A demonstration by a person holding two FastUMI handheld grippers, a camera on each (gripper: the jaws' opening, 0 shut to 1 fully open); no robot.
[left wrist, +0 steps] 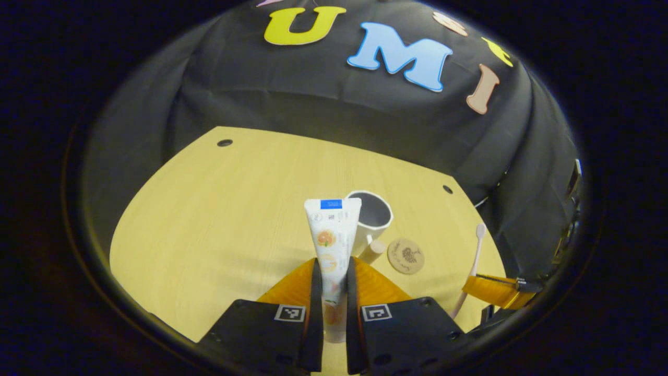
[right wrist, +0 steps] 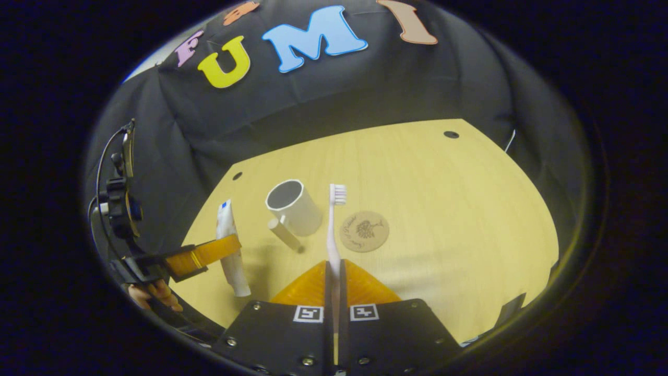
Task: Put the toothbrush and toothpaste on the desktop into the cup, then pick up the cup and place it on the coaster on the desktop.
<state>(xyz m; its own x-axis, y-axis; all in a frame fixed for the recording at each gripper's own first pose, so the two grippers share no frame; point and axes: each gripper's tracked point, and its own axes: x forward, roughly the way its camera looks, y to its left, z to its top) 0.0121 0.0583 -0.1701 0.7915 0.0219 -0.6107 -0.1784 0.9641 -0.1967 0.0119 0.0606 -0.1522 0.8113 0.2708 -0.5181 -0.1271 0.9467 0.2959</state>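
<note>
L tongs pinch toothpaste, R tongs pinch toothbrush; cup beside coaster mid-desktop.

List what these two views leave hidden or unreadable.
- Toothpaste: its lower end is hidden between the left gripper fingers in the left gripper view.
- Toothbrush: its handle end is hidden between the right gripper fingers in the right gripper view.
- Cup: its bottom is out of sight.
- Coaster: its engraving is too small.
</note>
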